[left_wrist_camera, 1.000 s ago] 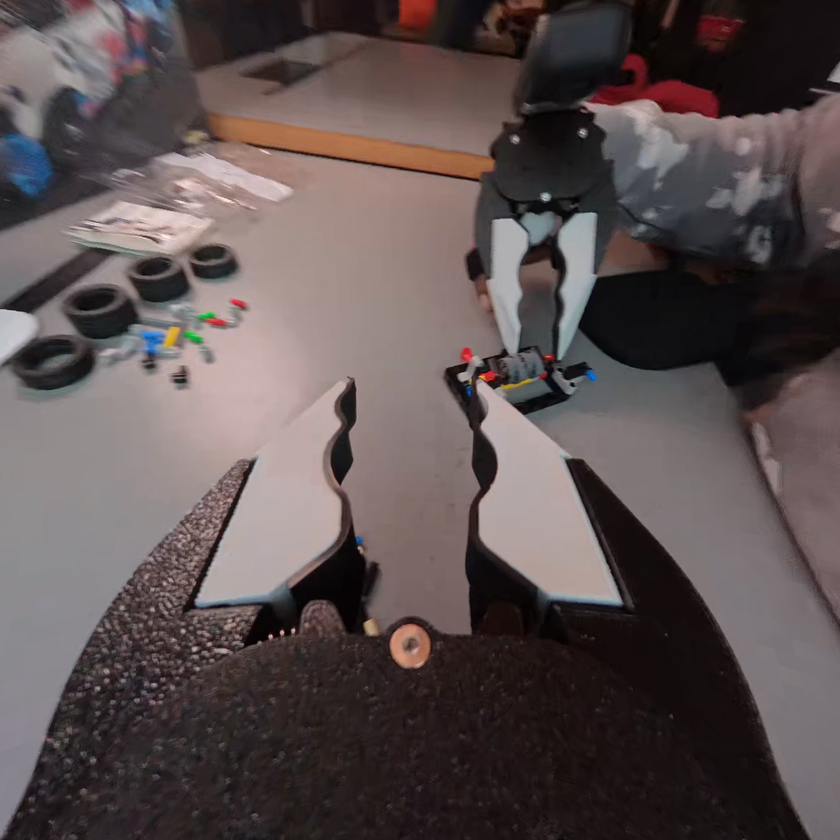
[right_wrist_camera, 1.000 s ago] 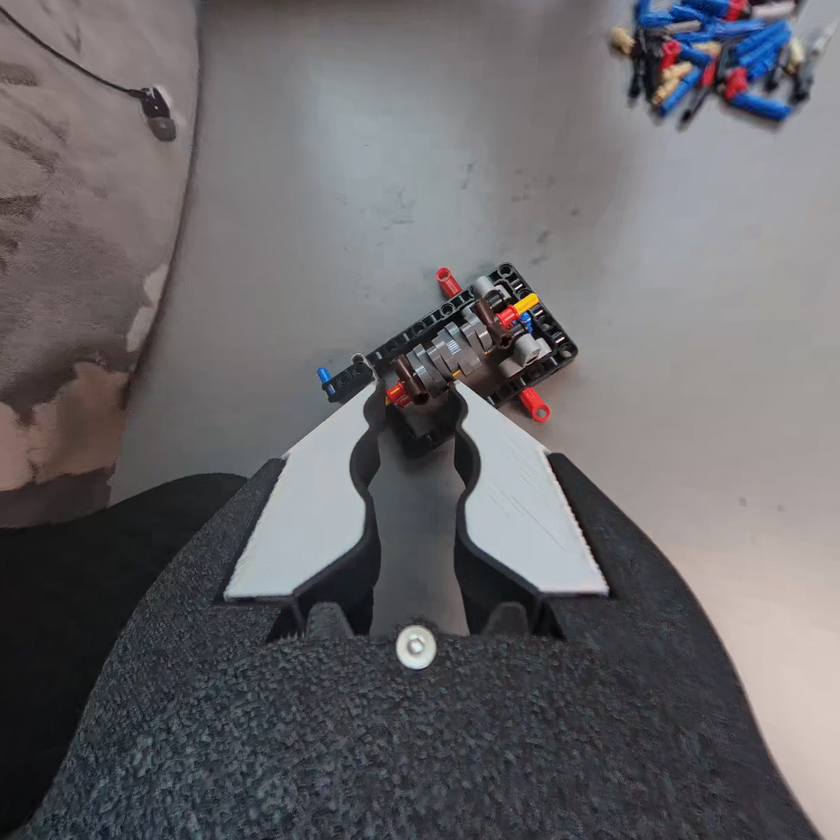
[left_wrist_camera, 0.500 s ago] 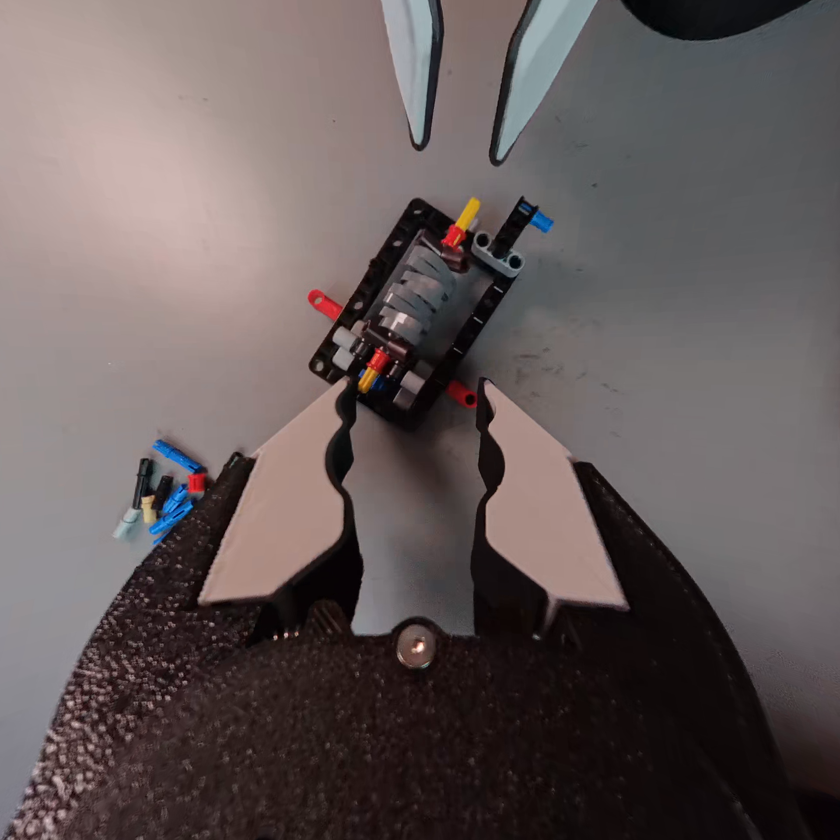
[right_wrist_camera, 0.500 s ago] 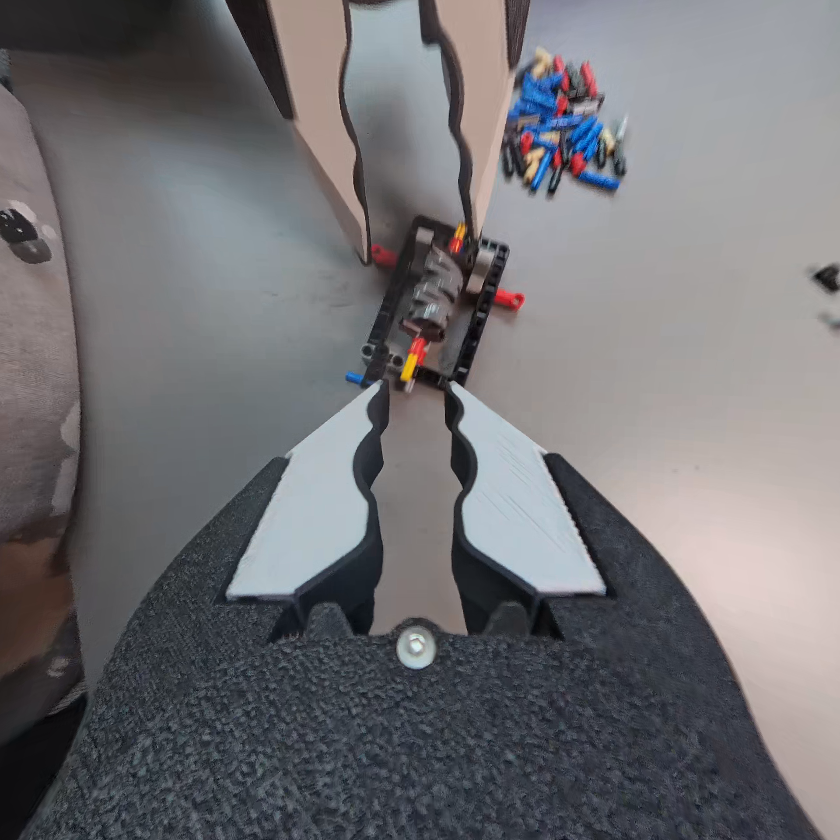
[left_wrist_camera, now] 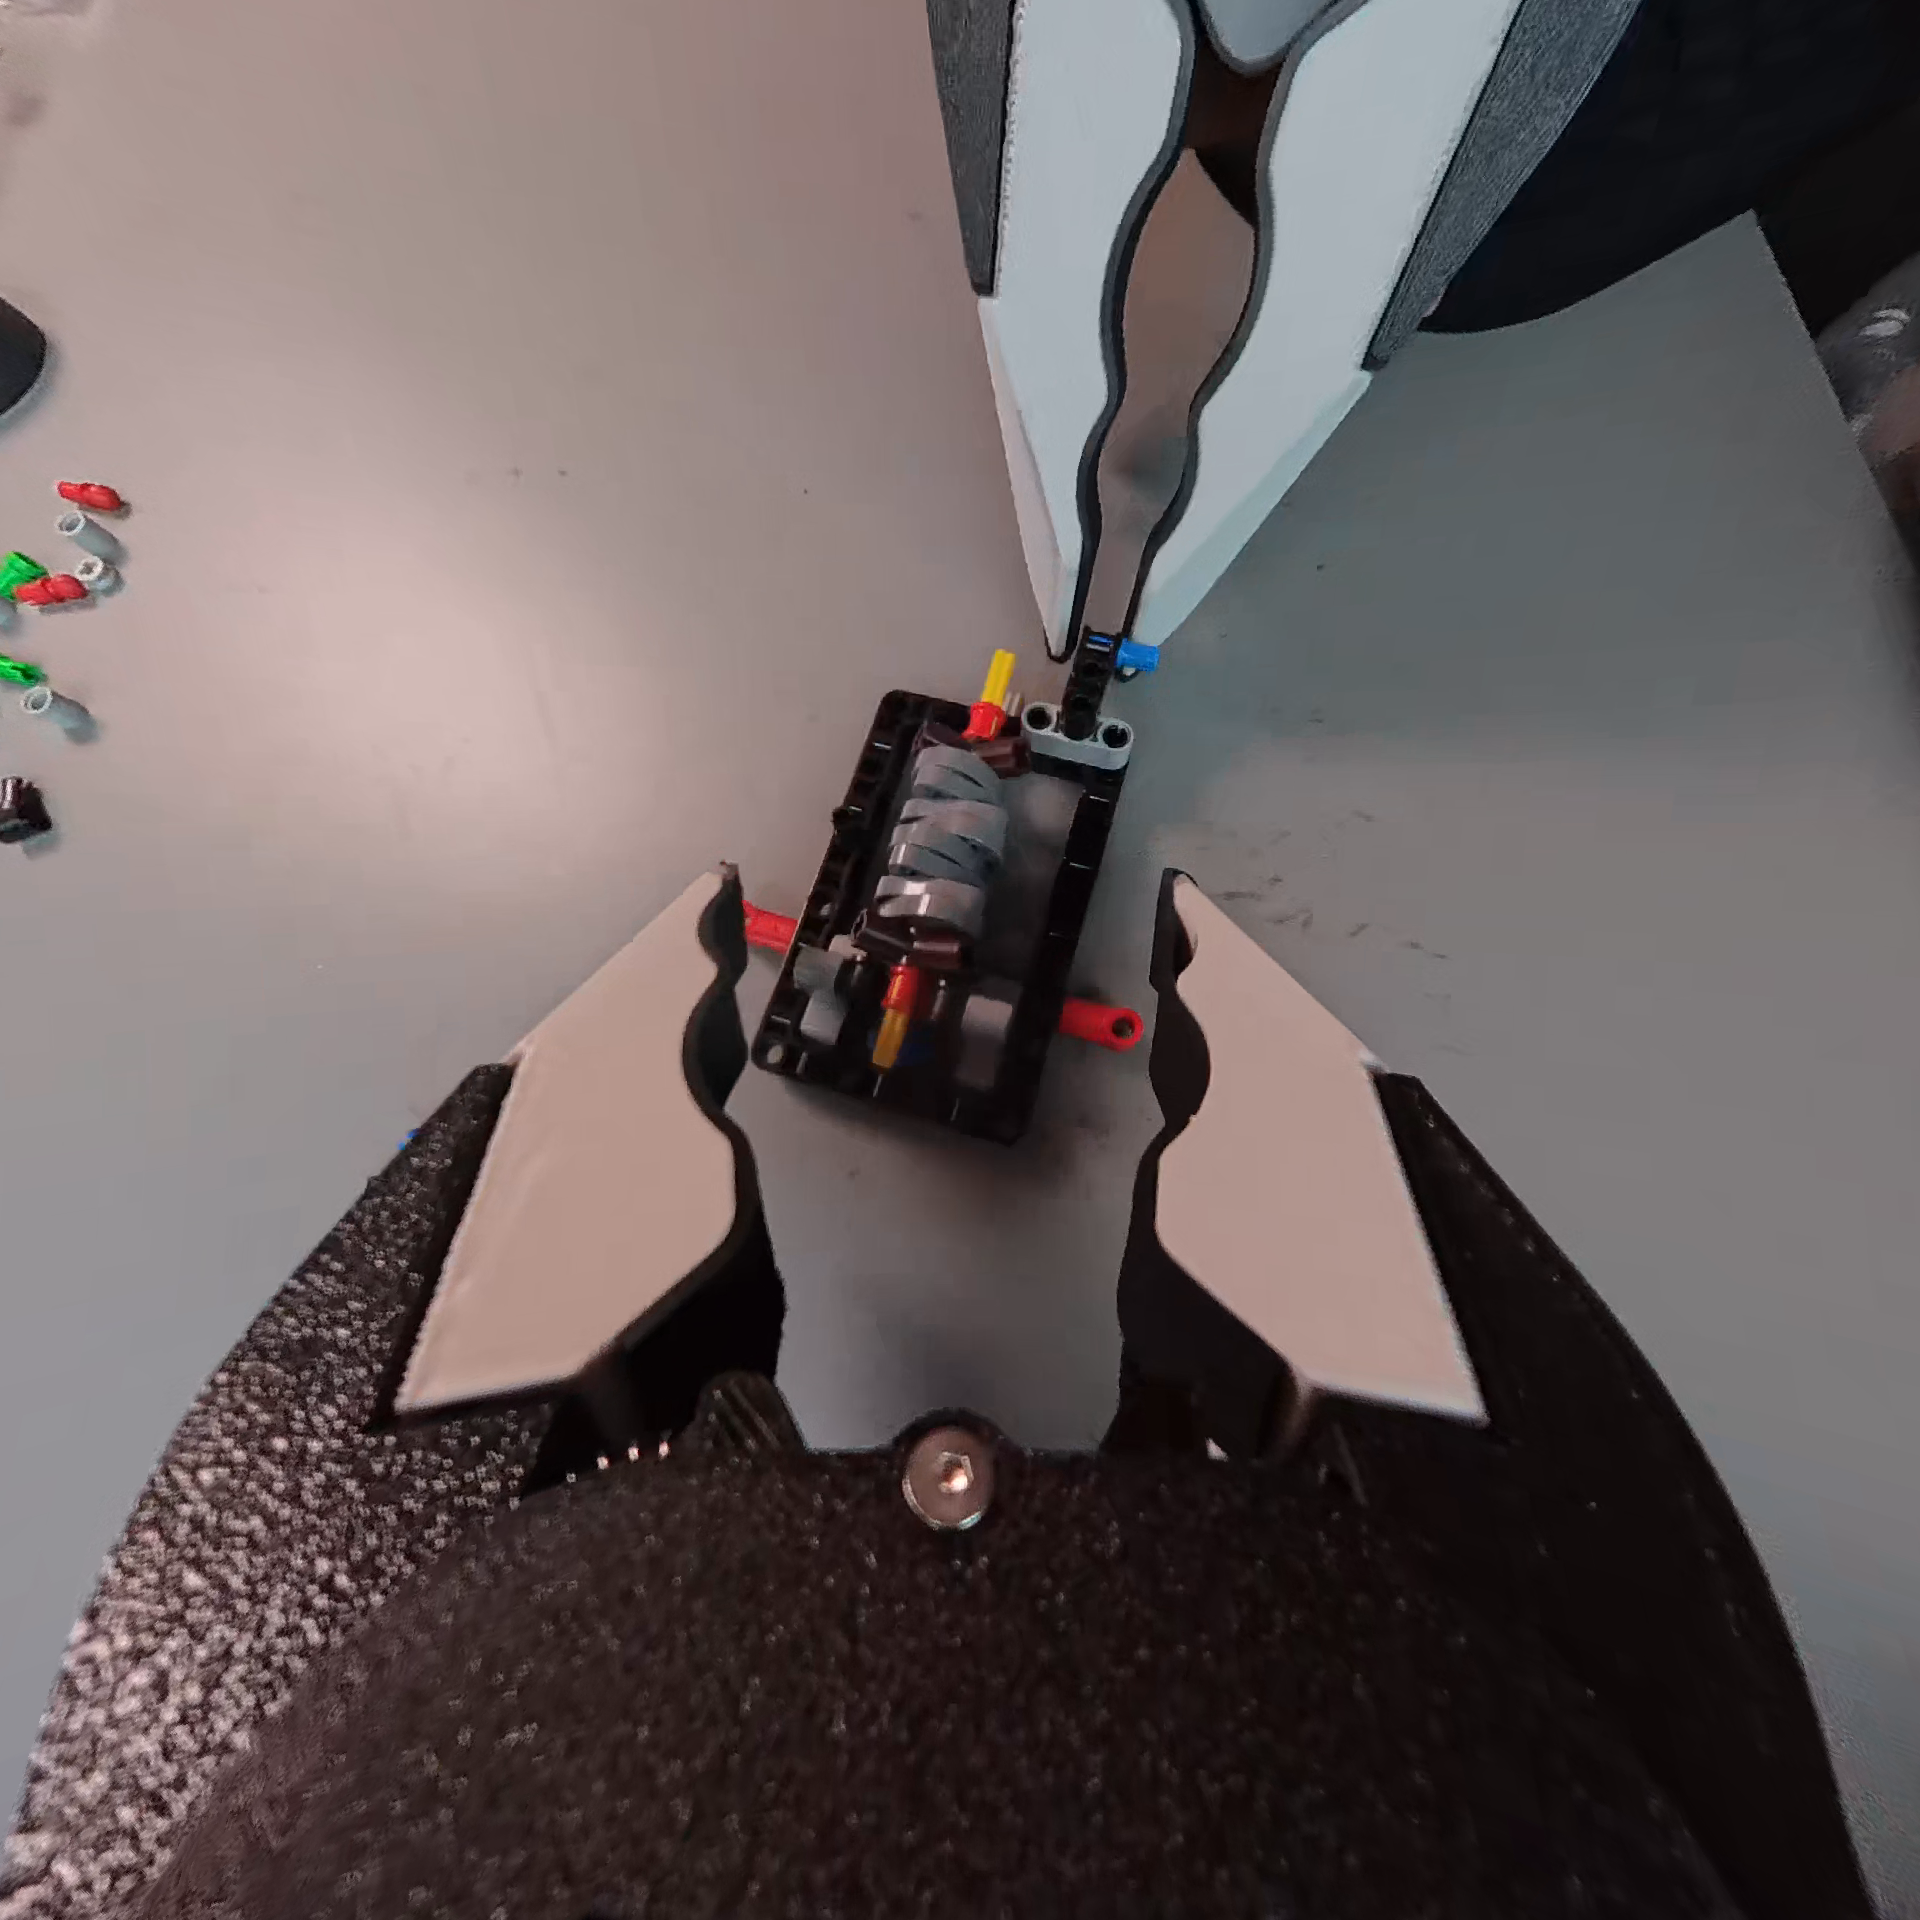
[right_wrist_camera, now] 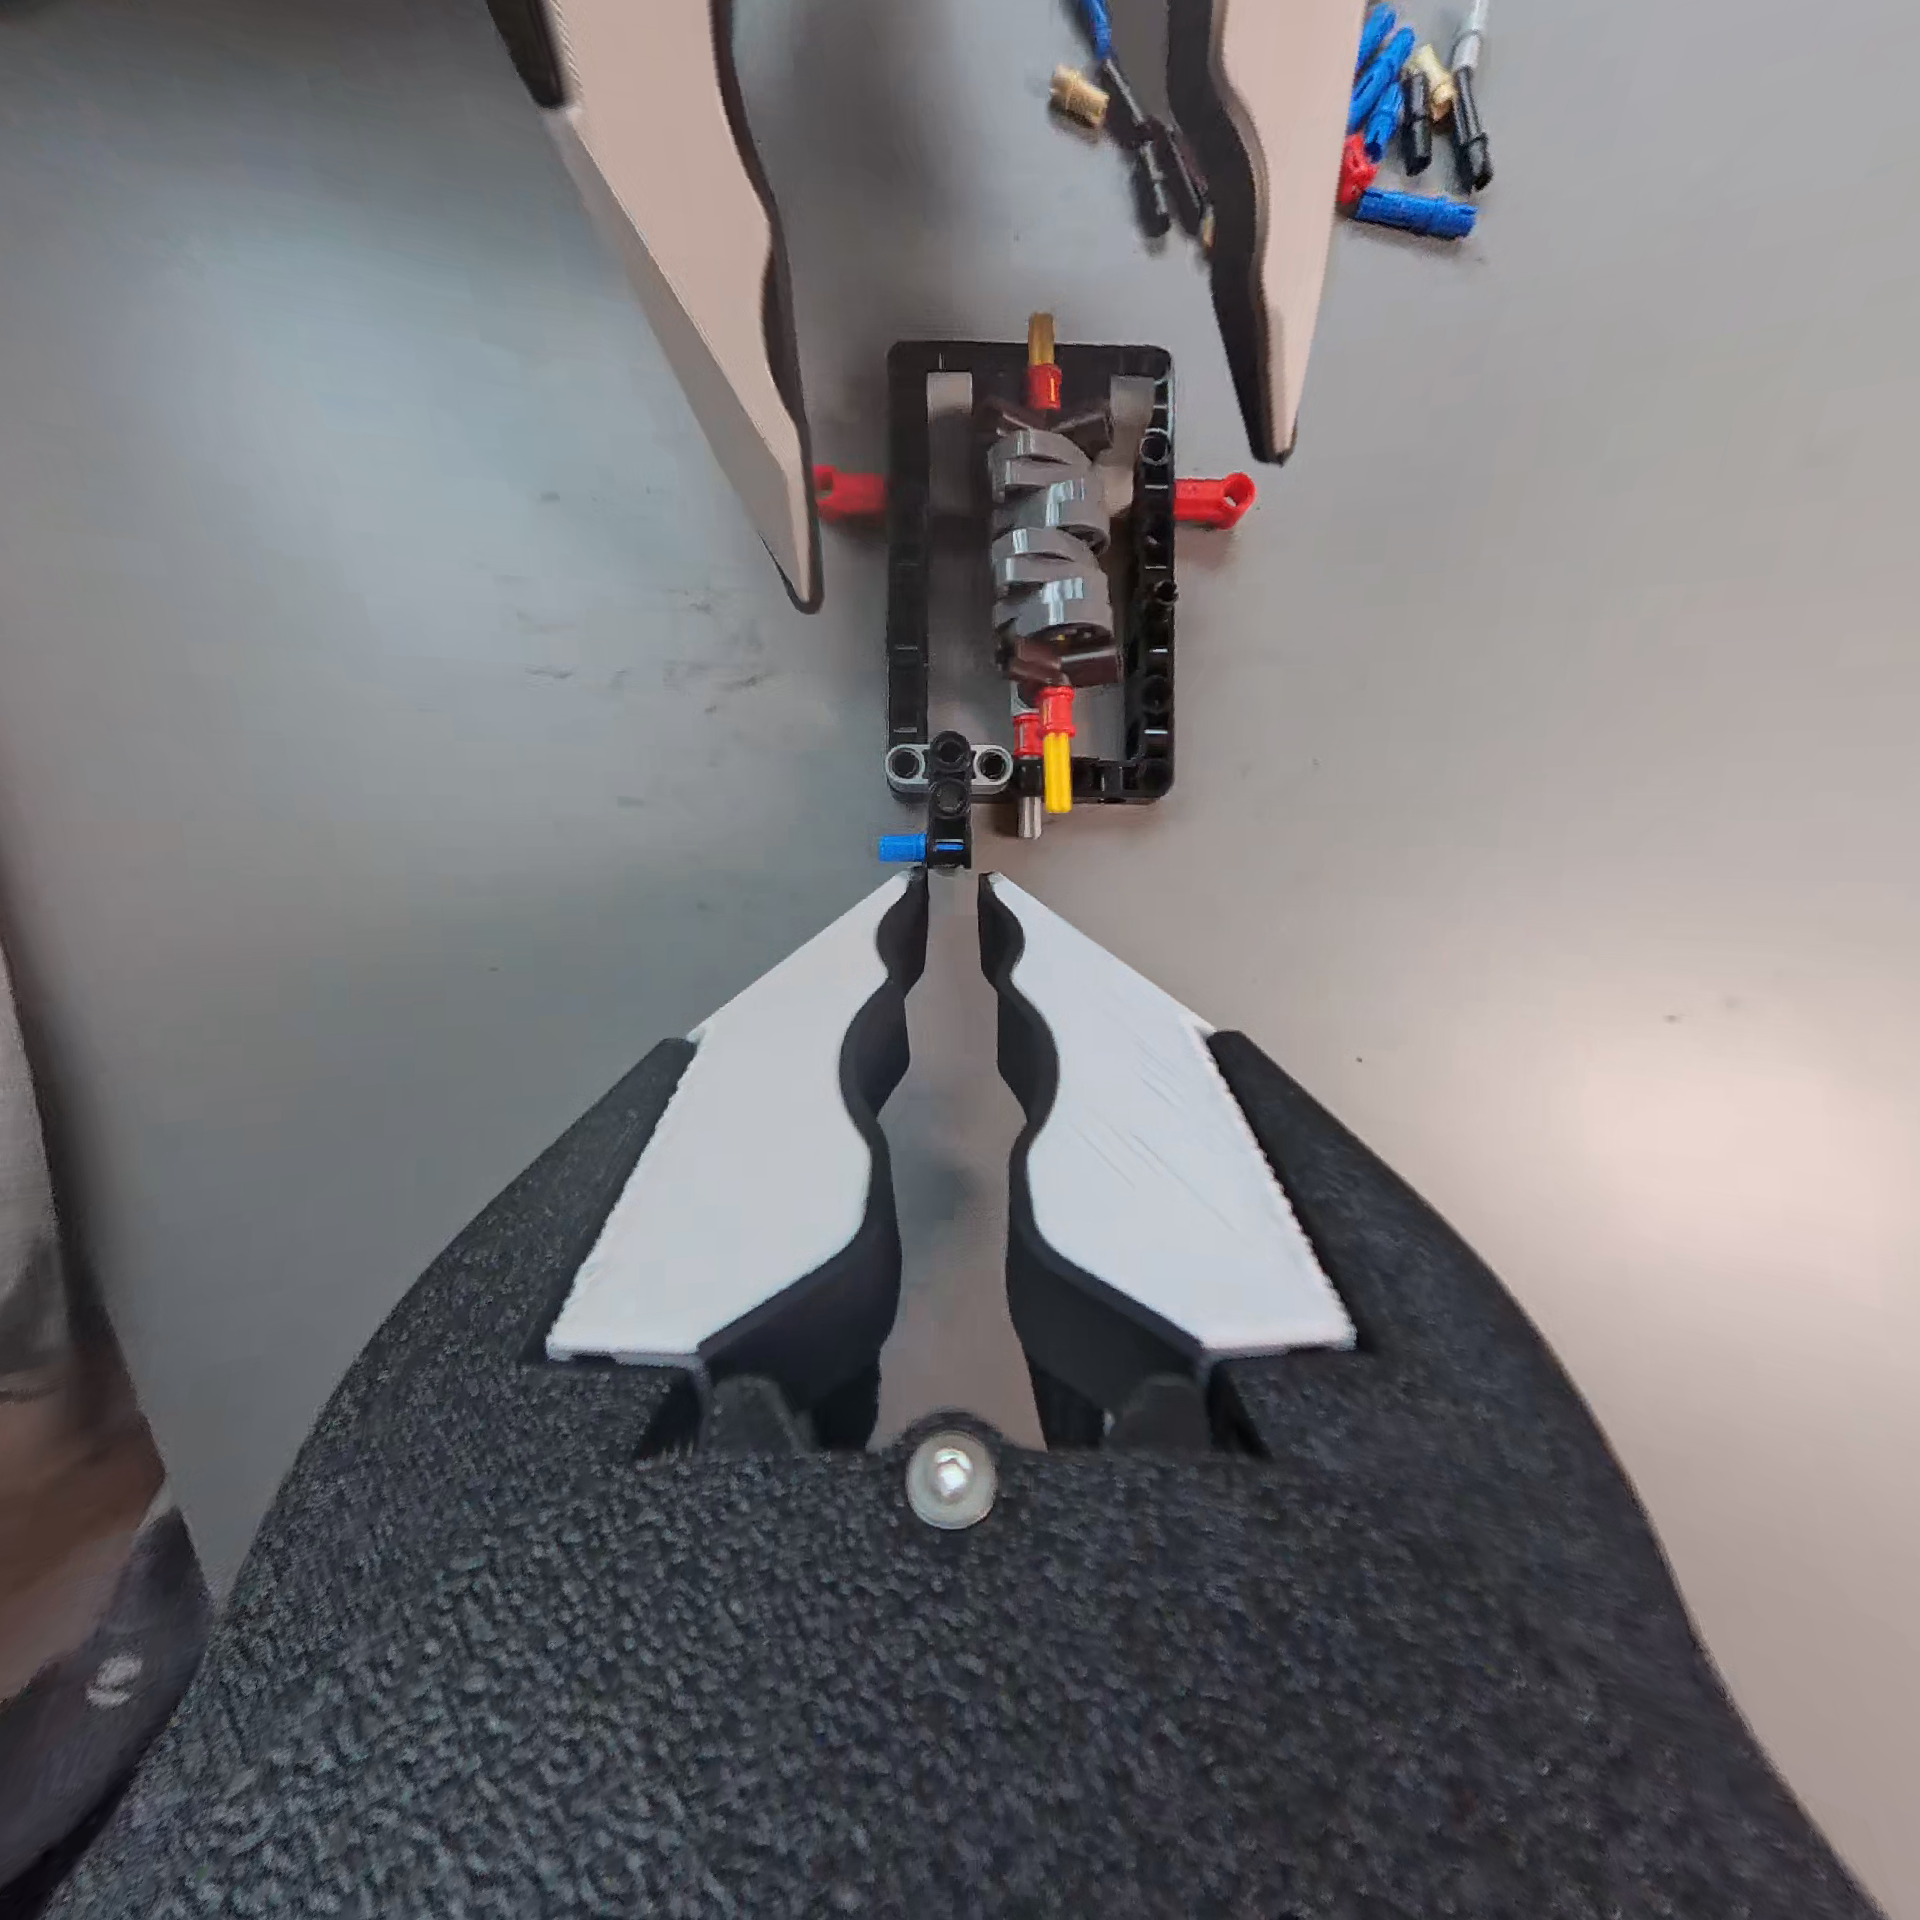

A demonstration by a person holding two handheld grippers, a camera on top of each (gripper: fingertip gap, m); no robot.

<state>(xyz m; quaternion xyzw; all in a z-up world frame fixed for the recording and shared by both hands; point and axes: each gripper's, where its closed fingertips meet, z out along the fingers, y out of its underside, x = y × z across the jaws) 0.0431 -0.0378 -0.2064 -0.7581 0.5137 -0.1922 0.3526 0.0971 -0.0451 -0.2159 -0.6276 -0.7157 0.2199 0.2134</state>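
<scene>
black brick frame (left_wrist_camera: pixel 940 914) lies flat on the grey bench (left_wrist_camera: pixel 468 520), carrying a grey twisted shaft (left_wrist_camera: pixel 940 831) along its middle, with red and yellow pins at both ends and a red pin (left_wrist_camera: pixel 1101 1023) sticking out from each long side. left tool (left_wrist_camera: pixel 951 883): fingers spread wide, one tip on either side of the frame's near end, the left tip just beside a red side pin; whether either tip touches is not clear. right tool (right_wrist_camera: pixel 951 878): fingers drawn close with a narrow gap left between them, tips just at a small black connector (right_wrist_camera: pixel 948 800) with a blue pin (right_wrist_camera: pixel 899 847), which projects from a grey link (right_wrist_camera: pixel 948 767) at the frame's corner; a firm pinch cannot be confirmed. in the right wrist view, a heap of blue, black and tan pins (right_wrist_camera: pixel 1413 114) lies beyond the frame. in the left wrist view, red, green and grey small parts (left_wrist_camera: pixel 57 592) lie well apart at the left edge.
</scene>
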